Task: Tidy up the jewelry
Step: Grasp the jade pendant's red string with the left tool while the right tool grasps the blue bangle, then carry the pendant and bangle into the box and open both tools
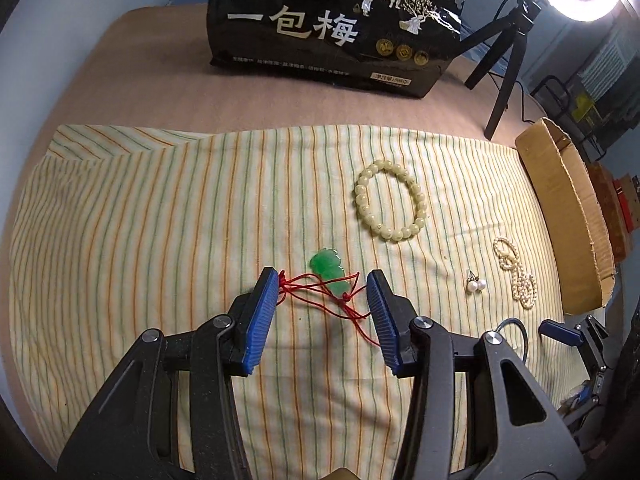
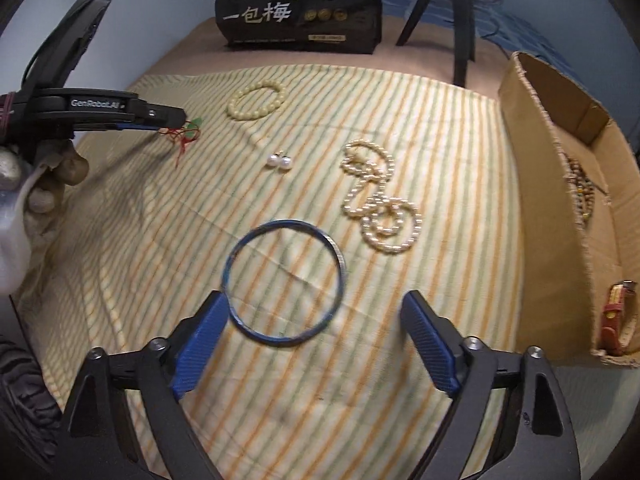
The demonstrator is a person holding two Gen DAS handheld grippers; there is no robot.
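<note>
A green jade pendant (image 1: 329, 270) on a red cord (image 1: 308, 286) lies on the striped cloth (image 1: 160, 220). My left gripper (image 1: 323, 282) is open, its blue pads on either side of the pendant and cord; it shows at the left of the right wrist view (image 2: 176, 118). A yellow bead bracelet (image 1: 390, 200), two pearl earrings (image 1: 476, 286) and a pearl necklace (image 1: 516, 272) lie further right. A blue bangle (image 2: 283, 282) lies flat in front of my right gripper (image 2: 314, 308), which is open and empty.
An open cardboard box (image 2: 560, 208) stands at the right edge of the cloth, holding a bead string (image 2: 582, 188) and a red strap (image 2: 612, 320). A black snack bag (image 1: 336, 24) and a tripod (image 1: 504, 60) stand at the back.
</note>
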